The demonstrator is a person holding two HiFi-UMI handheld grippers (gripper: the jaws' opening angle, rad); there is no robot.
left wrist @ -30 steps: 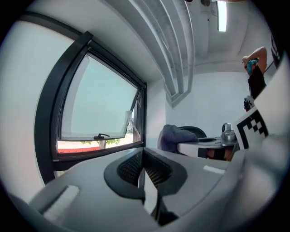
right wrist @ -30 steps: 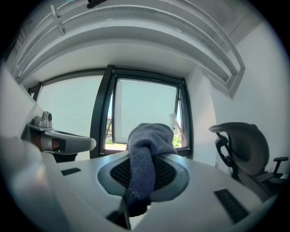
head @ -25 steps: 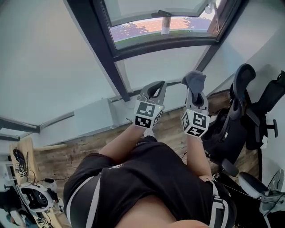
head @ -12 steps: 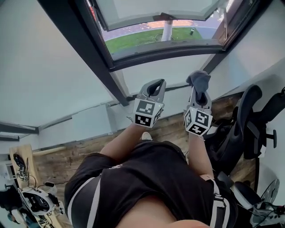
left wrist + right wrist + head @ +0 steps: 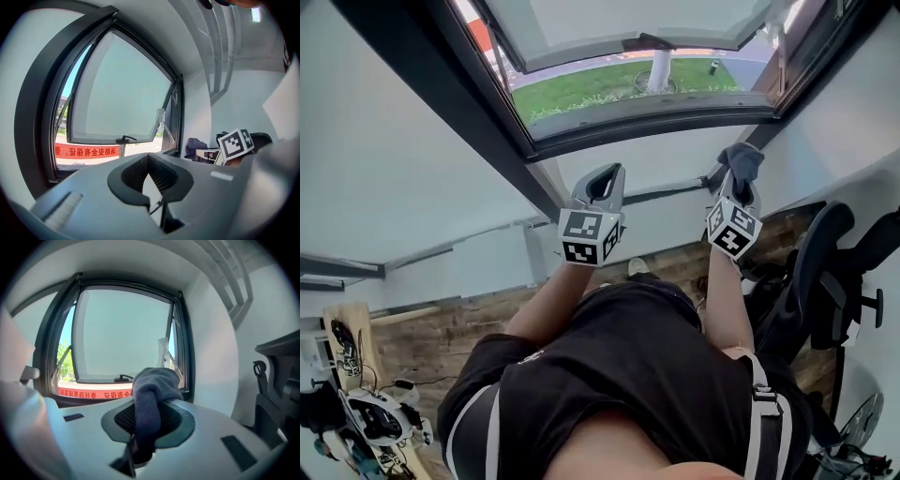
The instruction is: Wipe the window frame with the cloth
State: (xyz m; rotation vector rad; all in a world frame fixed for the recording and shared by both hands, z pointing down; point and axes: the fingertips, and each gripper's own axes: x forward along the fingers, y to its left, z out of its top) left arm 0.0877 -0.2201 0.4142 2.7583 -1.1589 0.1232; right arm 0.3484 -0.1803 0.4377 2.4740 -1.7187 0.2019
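Right gripper view: the dark grey-blue cloth (image 5: 153, 386) is clamped between the jaws of the right gripper (image 5: 149, 409), with its bulk bunched above the tips. In the head view, the cloth (image 5: 741, 157) is held up near the lower right corner of the dark window frame (image 5: 647, 114); contact cannot be confirmed. The left gripper (image 5: 602, 178) is raised below the frame's bottom edge, well apart from the right gripper, its jaw tips closed together on nothing. The window sash (image 5: 628, 19) is tilted open. An office chair (image 5: 806, 272) stands at the right.
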